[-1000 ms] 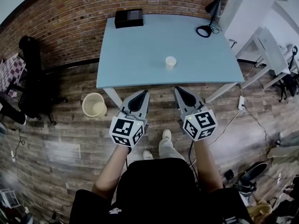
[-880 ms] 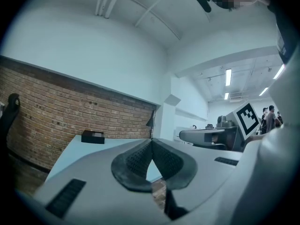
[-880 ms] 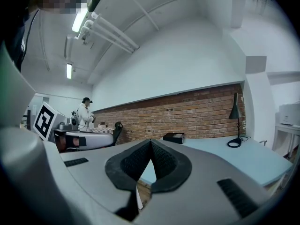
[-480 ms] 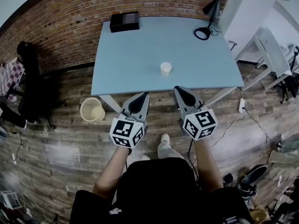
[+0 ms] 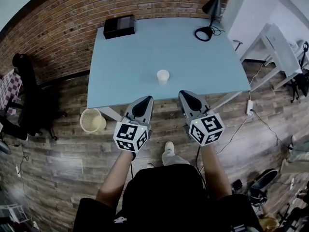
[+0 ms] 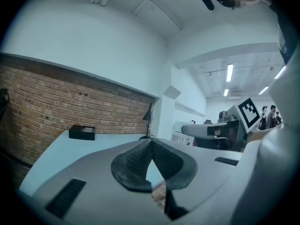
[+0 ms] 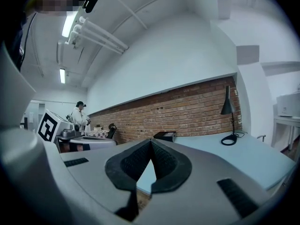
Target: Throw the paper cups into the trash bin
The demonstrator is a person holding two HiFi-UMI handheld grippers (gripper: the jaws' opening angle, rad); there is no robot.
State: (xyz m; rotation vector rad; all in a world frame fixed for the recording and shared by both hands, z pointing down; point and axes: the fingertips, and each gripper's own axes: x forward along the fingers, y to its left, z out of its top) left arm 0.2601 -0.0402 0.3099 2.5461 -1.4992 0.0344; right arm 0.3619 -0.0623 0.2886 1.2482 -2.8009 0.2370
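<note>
Cup (image 5: 163, 76) stands upright on the table (image 5: 125, 52) just ahead of me, about midway between my left tongs (image 5: 144, 100) and right tongs (image 5: 186, 95), both closed and empty; bin (image 5: 91, 121) sits on the floor to the left.

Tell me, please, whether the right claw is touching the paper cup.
Apart. The head view shows bare table between the shut right claw and the paper cup.

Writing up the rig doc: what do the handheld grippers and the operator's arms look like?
Both the left gripper and right gripper are grey wedge-shaped shells tapering to black ribbed fingers, each with a white cube of black square markers. Black top, forearms bare.
</note>
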